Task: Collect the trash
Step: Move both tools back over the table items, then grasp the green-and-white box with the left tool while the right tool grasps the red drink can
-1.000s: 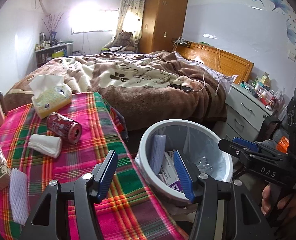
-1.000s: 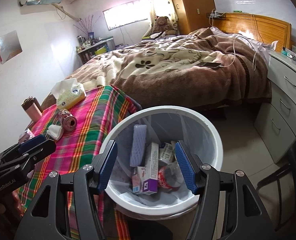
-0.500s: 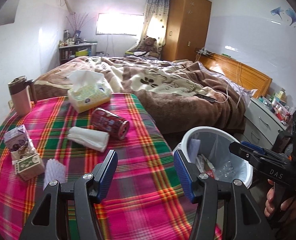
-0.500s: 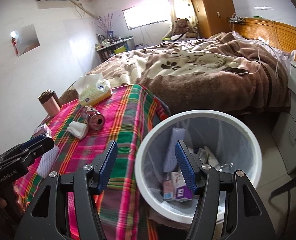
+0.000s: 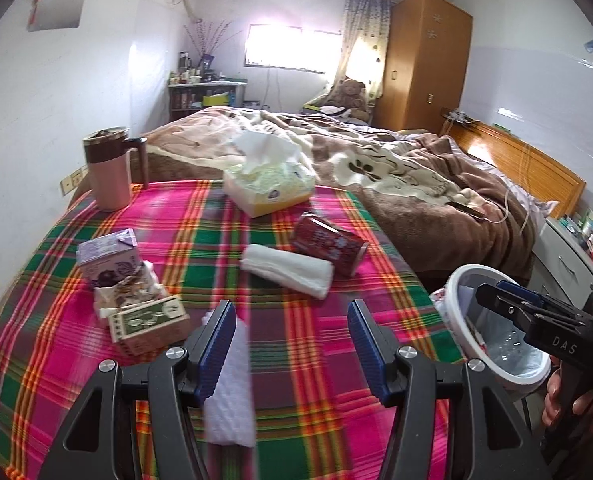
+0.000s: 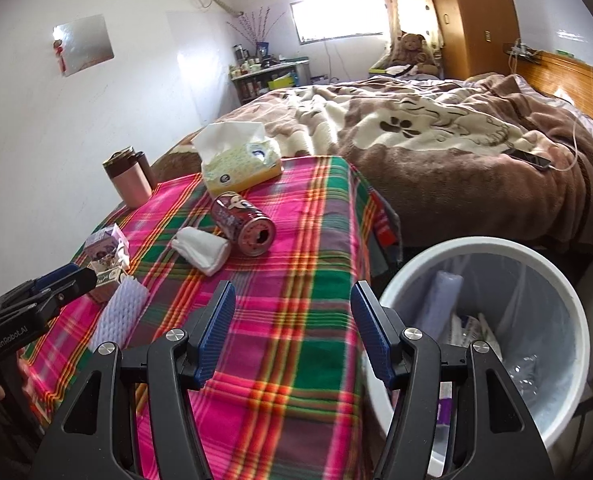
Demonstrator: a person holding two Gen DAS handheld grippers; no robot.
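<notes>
Both the left gripper (image 5: 292,340) and right gripper (image 6: 292,320) hang wide and empty over the plaid table (image 5: 320,360), red can (image 5: 328,242) mid-frame beside the folded tissue (image 5: 288,270), trash bin (image 6: 536,280) lower right.

Woven plaid cloth (image 5: 304,364) over the desk. Glossy metal can (image 6: 243,224), soft white tissue wad (image 6: 202,249). Smooth plastic bin (image 6: 480,246), clear film liner.

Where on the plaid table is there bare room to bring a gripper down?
Bare cloth lies along the table's near edge, between the folded white cloth and the bin, and right of the red can. The left side is crowded: small cartons, white foam sleeve.
</notes>
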